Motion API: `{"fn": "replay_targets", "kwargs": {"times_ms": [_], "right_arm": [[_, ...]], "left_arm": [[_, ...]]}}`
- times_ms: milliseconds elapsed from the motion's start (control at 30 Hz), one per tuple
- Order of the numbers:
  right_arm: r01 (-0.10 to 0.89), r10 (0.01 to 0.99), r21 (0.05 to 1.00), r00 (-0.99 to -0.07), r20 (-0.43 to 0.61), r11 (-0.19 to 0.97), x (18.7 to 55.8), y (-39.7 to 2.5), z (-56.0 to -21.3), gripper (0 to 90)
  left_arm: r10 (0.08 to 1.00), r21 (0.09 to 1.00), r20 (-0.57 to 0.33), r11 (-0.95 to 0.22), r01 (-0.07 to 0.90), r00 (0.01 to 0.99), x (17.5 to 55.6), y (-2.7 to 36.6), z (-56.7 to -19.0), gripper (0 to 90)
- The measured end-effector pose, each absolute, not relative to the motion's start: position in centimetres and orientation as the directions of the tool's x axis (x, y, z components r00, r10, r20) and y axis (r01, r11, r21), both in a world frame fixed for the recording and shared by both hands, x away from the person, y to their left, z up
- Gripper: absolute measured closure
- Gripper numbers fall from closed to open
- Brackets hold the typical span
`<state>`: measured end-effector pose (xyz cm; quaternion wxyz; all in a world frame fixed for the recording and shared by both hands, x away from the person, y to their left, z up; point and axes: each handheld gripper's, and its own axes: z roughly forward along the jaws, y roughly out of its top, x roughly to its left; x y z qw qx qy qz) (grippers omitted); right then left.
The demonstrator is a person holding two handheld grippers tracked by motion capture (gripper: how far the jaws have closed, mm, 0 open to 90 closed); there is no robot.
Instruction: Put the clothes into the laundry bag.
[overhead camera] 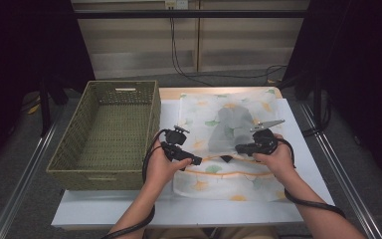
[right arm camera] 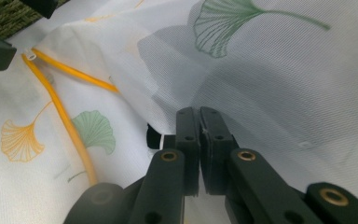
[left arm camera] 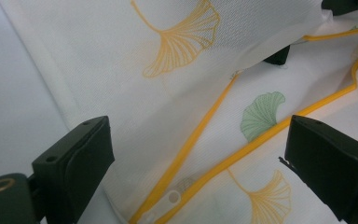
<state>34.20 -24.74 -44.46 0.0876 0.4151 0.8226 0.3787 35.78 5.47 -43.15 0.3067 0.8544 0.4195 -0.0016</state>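
Left gripper [overhead camera: 195, 161]: jaws spread astride the mesh bag [overhead camera: 229, 144] zipper [left arm camera: 200, 135], ready to pinch
Right gripper [overhead camera: 239, 148]: jaws pressed together at bag's 3 o'clock, apparently pinching mesh to lift the opening

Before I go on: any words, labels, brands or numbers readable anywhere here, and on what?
None can be read. The mesh laundry bag carries ginkgo-leaf prints and a yellow zipper, no lettering. The wicker basket is plain. A small tag inside the bag is too blurred to read.
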Motion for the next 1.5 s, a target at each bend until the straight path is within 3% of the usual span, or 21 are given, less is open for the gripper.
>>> {"fn": "replay_targets", "kwargs": {"times_ms": [467,867,1000,1133,1267,1500], "right_arm": [[0.626,0.742,0.676,-0.647,0.173,0.389,33.0,-25.3,-45.8,84.7],[0.623,0.760,0.681,-0.633,0.150,0.384,30.8,-27.8,-44.0,60.6],[0.626,0.779,0.679,-0.614,0.127,0.382,30.3,-28.9,-43.9,58.0],[0.630,0.796,0.686,-0.593,0.121,0.365,29.9,-30.0,-43.8,57.0],[0.642,0.811,0.679,-0.573,0.115,0.357,29.5,-31.2,-43.9,55.9],[0.654,0.840,0.679,-0.533,0.101,0.334,29.0,-32.8,-44.0,52.5]], "left_arm": [[0.727,0.505,-0.258,-0.460,0.731,0.636,35.6,5.7,-43.8,8.7],[0.739,0.495,-0.245,-0.462,0.736,0.628,35.2,6.0,-44.2,8.1],[0.744,0.492,-0.242,-0.460,0.740,0.623,35.2,6.0,-44.3,9.3],[0.748,0.486,-0.253,-0.450,0.749,0.613,35.3,6.2,-44.5,13.6],[0.748,0.484,-0.241,-0.460,0.745,0.618,35.4,6.5,-44.5,25.0],[0.769,0.473,-0.233,-0.446,0.760,0.596,35.4,6.6,-44.7,32.7]]}}
